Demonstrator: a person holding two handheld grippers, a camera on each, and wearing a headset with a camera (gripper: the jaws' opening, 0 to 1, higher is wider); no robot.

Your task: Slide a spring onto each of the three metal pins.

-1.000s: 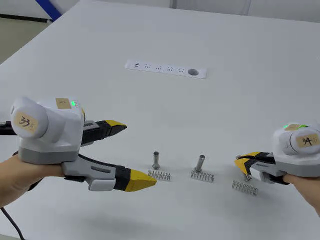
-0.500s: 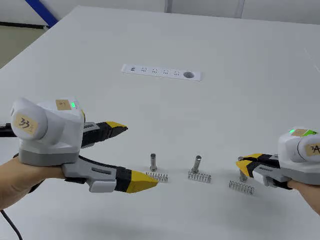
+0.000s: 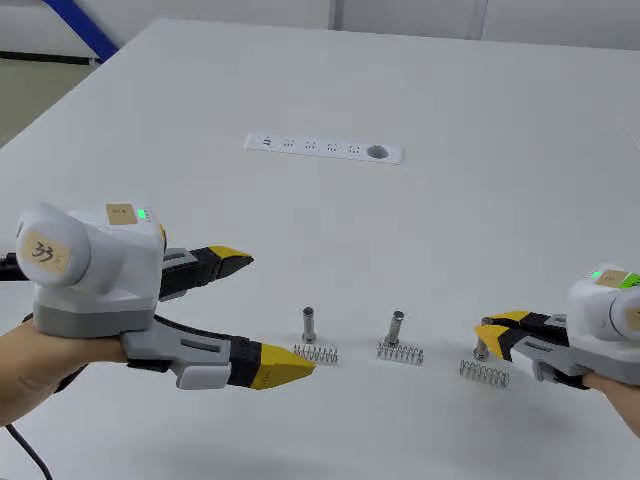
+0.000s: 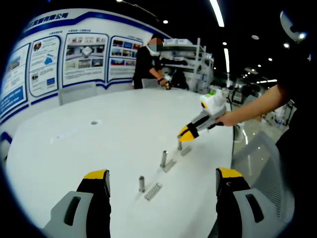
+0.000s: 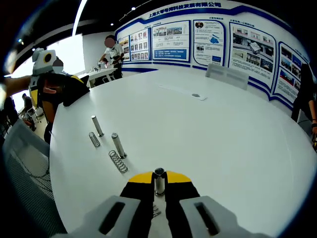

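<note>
i work at a big white table (image 3: 480,120). the floor (image 3: 30,85) beside it on the left is pale brown. the far wall (image 5: 208,59) is white with blue lines and many posters (image 5: 171,39). a grey chair (image 5: 227,75) stands at the table's far edge. long lights (image 4: 216,12) shine on the dark ceiling. shelves (image 4: 188,52) stand far off.

The left gripper (image 3: 272,312) and right gripper (image 3: 497,327) have white-and-grey housings, black jaws with yellow tips, and green indicator lights. The left housing carries a tan label (image 3: 44,249) marked "33" and a black cable (image 3: 18,440).
</note>
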